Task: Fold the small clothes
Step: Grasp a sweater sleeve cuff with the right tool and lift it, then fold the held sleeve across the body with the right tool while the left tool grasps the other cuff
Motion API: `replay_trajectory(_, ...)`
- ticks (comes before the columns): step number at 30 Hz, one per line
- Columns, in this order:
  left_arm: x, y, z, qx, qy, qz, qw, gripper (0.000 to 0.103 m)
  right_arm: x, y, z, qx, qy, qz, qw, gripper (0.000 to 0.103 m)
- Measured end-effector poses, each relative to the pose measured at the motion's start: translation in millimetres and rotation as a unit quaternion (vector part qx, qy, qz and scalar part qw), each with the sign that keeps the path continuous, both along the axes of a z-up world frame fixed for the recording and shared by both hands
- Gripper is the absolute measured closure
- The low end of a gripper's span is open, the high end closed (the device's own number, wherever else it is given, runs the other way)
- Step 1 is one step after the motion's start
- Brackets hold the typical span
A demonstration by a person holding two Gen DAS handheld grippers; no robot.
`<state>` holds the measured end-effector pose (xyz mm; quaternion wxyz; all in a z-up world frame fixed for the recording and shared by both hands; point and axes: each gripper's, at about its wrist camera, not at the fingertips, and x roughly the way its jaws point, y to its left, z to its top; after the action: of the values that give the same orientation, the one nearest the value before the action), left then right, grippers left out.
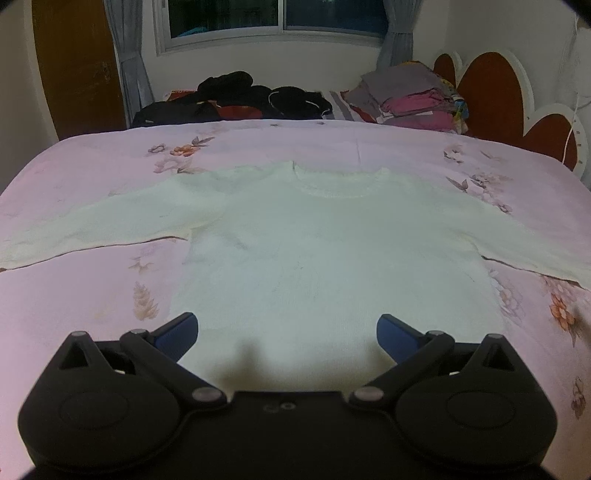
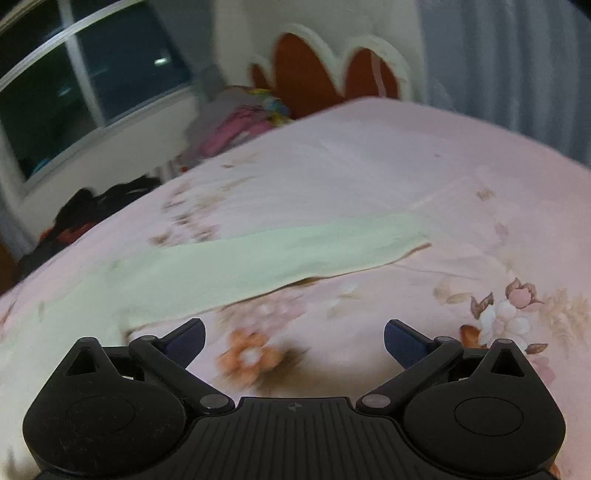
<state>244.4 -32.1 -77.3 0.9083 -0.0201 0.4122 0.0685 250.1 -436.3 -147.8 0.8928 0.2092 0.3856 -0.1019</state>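
Observation:
A small white knit sweater [image 1: 314,240] lies flat on the pink floral bedspread [image 1: 92,295], neck away from me, both sleeves spread out to the sides. My left gripper [image 1: 287,334] is open and empty, just above the sweater's hem. My right gripper [image 2: 294,341] is open and empty over the bedspread [image 2: 406,184], a little short of the sweater's right sleeve [image 2: 258,258], which runs across the right wrist view. That view is blurred.
At the far side of the bed lie a heap of dark clothes [image 1: 236,98] and a stack of folded clothes [image 1: 417,99]. A red and white headboard [image 1: 517,103] stands at the right. A window [image 1: 273,18] and curtains are behind.

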Motion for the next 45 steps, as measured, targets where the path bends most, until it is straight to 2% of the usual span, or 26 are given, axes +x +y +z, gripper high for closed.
replay_trajectory(6, 23.4, -4.2, -5.8, 0.008, 0.009, 0.001, 0.9999, 0.000, 32.3, -41.6, -27.3, -0.015, 0.020, -0.048, 0.999, 0.001)
replay_trajectory(7, 26.1, -5.1, -6.5, 0.011, 0.009, 0.001, 0.9999, 0.000, 36.5, -47.3, -30.2, -0.015, 0.020, -0.056, 0.998, 0.004)
replay_trajectory(8, 28.7, -5.3, -6.9, 0.014, 0.010, 0.001, 0.9998, 0.000, 40.5, -51.4, -32.8, -0.015, 0.021, -0.060, 0.998, 0.025)
replay_trajectory(9, 31.0, -5.1, -7.7, 0.017, 0.011, 0.001, 0.9998, 0.000, 45.5, -56.2, -36.7, -0.011, 0.029, -0.068, 0.997, 0.035)
replay_trajectory(13, 39.7, -4.1, -8.7, 0.023, 0.014, 0.003, 0.9996, 0.000, 58.5, -70.1, -49.9, 0.010, 0.034, -0.096, 0.995, 0.035)
replay_trajectory(17, 46.6, -4.0, -8.5, 0.028, 0.019, 0.004, 0.9994, 0.002, 68.9, -73.3, -58.9, 0.000, 0.036, -0.099, 0.994, 0.036)
replay_trajectory(19, 48.4, -4.0, -8.5, 0.032, 0.021, 0.004, 0.9993, 0.002, 73.5, -70.9, -59.4, -0.001, 0.028, -0.095, 0.995, 0.064)
replay_trajectory(20, 49.1, -3.4, -8.3, 0.031, 0.021, 0.002, 0.9993, 0.002, 75.3, -72.5, -61.0, 0.005, 0.026, -0.094, 0.995, 0.081)
replay_trajectory(21, 48.8, -2.9, -7.8, 0.029, 0.019, -0.001, 0.9994, 0.002, 75.4, -74.7, -61.9, 0.018, 0.021, -0.096, 0.995, 0.094)
replay_trajectory(22, 48.6, -2.4, -7.0, 0.029, 0.016, -0.004, 0.9994, 0.002, 75.6, -76.9, -62.9, 0.028, 0.016, -0.098, 0.995, 0.096)
replay_trajectory(26, 47.7, 1.1, -2.3, 0.026, 0.011, -0.012, 0.9995, 0.007, 71.9, -76.5, -58.6, 0.032, 0.003, -0.098, 0.995, 0.101)
replay_trajectory(33, 47.2, 12.9, 3.8, 0.012, 0.004, -0.013, 0.9998, 0.009, 76.7, -43.5, -20.2, 0.022, -0.056, -0.047, 0.997, 0.101)
replay_trajectory(38, 47.3, 30.6, 5.4, 0.014, -0.004, -0.005, 0.9999, 0.008, 91.4, 12.1, 10.5, 0.019, -0.094, 0.016, 0.995, 0.101)
replay_trajectory(45, 50.3, 75.4, 6.9, -0.004, -0.017, 0.007, 0.9998, 0.006, 114.5, 131.8, 38.8, 0.040, -0.129, 0.123, 0.983, 0.101)
